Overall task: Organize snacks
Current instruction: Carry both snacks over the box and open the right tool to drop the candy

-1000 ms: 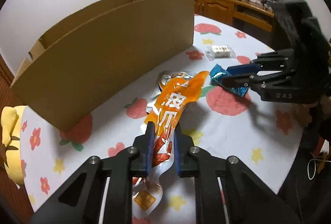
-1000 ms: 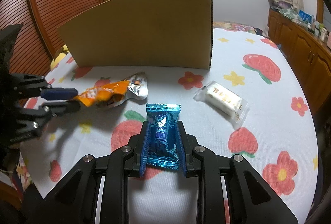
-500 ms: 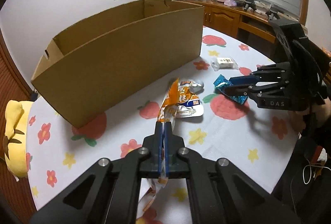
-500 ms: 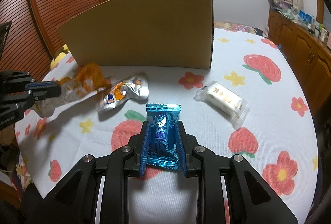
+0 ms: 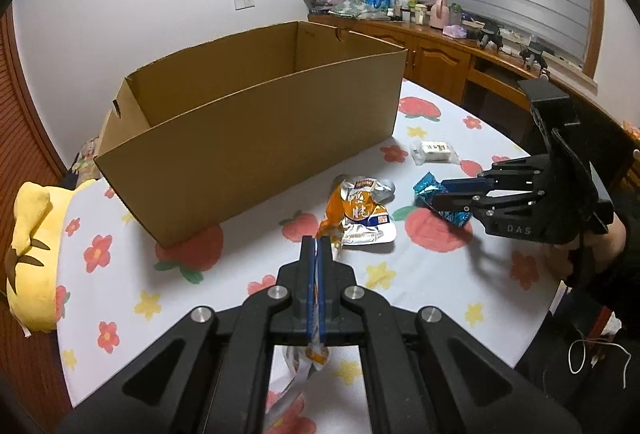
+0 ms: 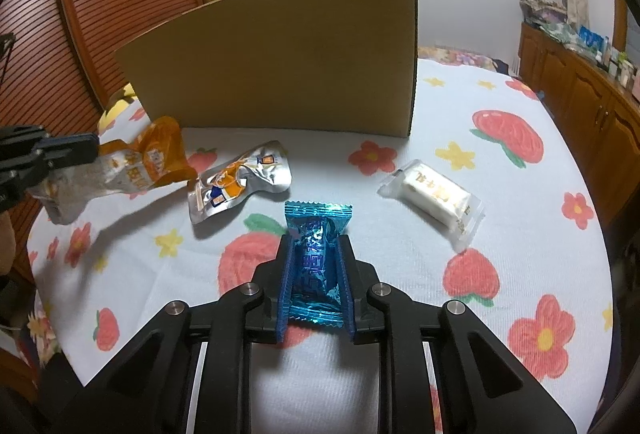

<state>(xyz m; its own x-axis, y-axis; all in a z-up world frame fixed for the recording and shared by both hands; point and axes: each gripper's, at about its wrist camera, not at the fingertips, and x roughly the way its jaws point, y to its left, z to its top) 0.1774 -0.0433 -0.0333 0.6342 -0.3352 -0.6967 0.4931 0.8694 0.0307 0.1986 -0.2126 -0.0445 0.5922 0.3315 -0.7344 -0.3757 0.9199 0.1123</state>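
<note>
Left wrist view: left gripper, jaws fully closed, pinching the orange-and-silver foil snack pouch; the pouch's tail hangs below the jaws, clear of the flower-and-strawberry-print tabletop. A second orange-and-silver foil pouch lies flat just ahead, near the front wall of the open brown cardboard box. The box top is open, interior bare as far as visible. Open cloth lies between jaws and box. The right gripper enters from the right, holding the blue foil candy packet. A white bar in a clear wrapper lies beyond, near the box's right corner. A yellow plush toy sits at the tabletop's left edge.

Right wrist view: the right gripper, jaws nearly closed after just tightening, presses both sides of the blue packet. White bar to the right, apart. Flat pouch to the left; the held pouch hangs in the left gripper, off the cloth. Box wall stands behind; free cloth to the right edge.
</note>
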